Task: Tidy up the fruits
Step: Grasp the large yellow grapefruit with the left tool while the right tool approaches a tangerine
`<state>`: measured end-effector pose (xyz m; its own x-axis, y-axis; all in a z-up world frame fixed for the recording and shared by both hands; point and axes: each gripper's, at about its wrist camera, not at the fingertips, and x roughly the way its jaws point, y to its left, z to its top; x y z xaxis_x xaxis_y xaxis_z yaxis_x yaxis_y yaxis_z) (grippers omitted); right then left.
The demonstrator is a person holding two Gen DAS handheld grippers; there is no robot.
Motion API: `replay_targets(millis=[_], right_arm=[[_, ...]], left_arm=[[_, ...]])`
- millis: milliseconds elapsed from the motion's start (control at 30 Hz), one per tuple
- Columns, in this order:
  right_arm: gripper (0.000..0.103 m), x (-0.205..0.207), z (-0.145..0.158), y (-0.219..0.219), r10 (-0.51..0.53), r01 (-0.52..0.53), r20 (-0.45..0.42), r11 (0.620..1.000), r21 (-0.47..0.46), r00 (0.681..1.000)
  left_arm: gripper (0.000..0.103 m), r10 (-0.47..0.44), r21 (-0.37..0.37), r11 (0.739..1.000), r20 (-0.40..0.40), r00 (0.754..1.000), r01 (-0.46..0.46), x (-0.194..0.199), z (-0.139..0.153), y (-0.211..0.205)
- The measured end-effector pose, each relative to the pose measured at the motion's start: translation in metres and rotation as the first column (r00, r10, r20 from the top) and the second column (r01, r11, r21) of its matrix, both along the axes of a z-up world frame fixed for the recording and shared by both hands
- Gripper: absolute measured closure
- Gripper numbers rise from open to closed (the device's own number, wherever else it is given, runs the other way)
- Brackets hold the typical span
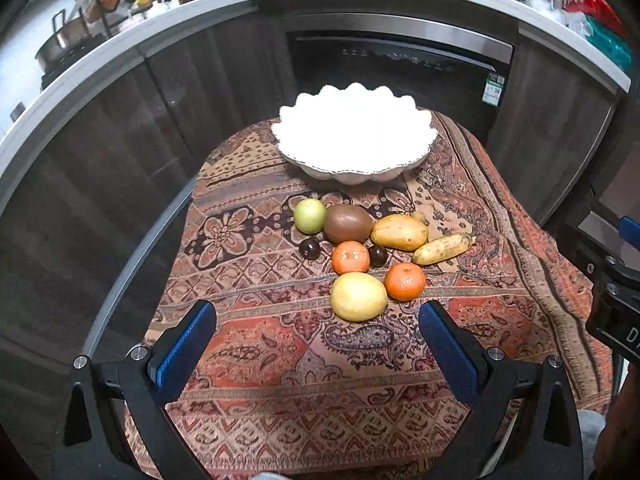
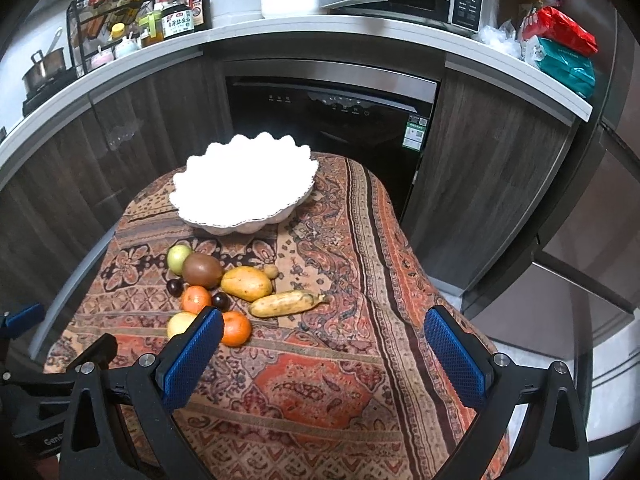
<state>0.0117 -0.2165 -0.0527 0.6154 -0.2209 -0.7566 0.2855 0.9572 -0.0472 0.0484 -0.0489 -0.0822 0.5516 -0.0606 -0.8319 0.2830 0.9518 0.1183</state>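
Fruit (image 1: 357,296) untouched beside empty bowl (image 1: 352,168); left gripper (image 1: 318,344) and right gripper (image 2: 323,346) gape wide, holding nothing, so first pick looks next.

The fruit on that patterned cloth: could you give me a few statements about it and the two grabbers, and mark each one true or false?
1. The white scalloped bowl already holds fruit. False: nothing can be seen in it, and all the fruit lies on the patterned cloth.
2. Two oranges are in the pile. True: one orange and another orange.
3. The left gripper is shut on the pale yellow fruit. False: its jaws stand wide open, short of the fruit.
4. The banana lies on the right edge of the pile. True.
5. The right gripper holds the kiwi. False: it is open and holds nothing.
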Motion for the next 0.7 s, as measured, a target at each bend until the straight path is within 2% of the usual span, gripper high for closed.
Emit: replay_targets(millis=[133, 500, 700], right_arm=[[0.001, 0.006, -0.015, -0.004, 0.0, 0.0, -0.008, 1.0, -0.001, 1.0], [0.001, 0.022, -0.056, -0.012, -0.015, 0.014, -0.039, 0.999, -0.035, 0.999], [0.002, 0.029, -0.073, -0.011, -0.013, 0.01, -0.055, 0.999, -0.046, 0.998]], left_arm=[[0.006, -0.027, -0.007, 1.0, -0.019, 0.999, 0.026, 0.009, -0.02, -0.008], [0.006, -0.08, -0.013, 0.997, -0.102, 0.992, 0.079, 0.029, -0.084, -0.027], [0.01, -0.097, 0.011, 0.995, -0.141, 0.985, 0.099, 0.037, -0.11, -0.032]])
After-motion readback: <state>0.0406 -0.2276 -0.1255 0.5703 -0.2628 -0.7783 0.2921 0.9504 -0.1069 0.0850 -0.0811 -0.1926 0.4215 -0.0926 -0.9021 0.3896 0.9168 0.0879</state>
